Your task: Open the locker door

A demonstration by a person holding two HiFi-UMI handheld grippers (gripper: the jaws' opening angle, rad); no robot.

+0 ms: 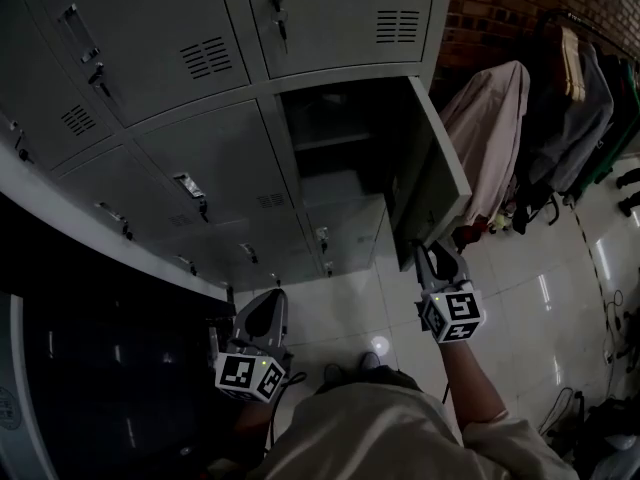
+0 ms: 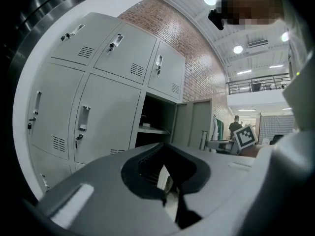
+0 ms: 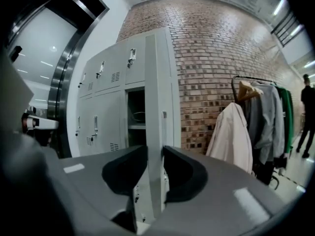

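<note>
The grey locker door [image 1: 440, 168] stands swung out from its dark open compartment [image 1: 340, 138] in the bank of lockers. My right gripper [image 1: 432, 258] sits at the door's lower free edge. In the right gripper view the door's edge [image 3: 156, 107] runs upright between the jaws, and my right gripper [image 3: 155, 176] is shut on it, both pads against the metal. My left gripper [image 1: 262, 308] hangs low in front of the lower lockers, apart from them. In its own view the left gripper [image 2: 170, 191] is shut with nothing in it. The open door [image 2: 194, 122] shows beyond.
A clothes rack [image 1: 560, 88] with a beige coat [image 1: 490, 118] stands against the brick wall just right of the door. A dark glossy panel [image 1: 100, 368] fills the lower left. Cables [image 1: 580, 408] lie on the tiled floor at the right. Closed lockers [image 1: 200, 168] surround the open one.
</note>
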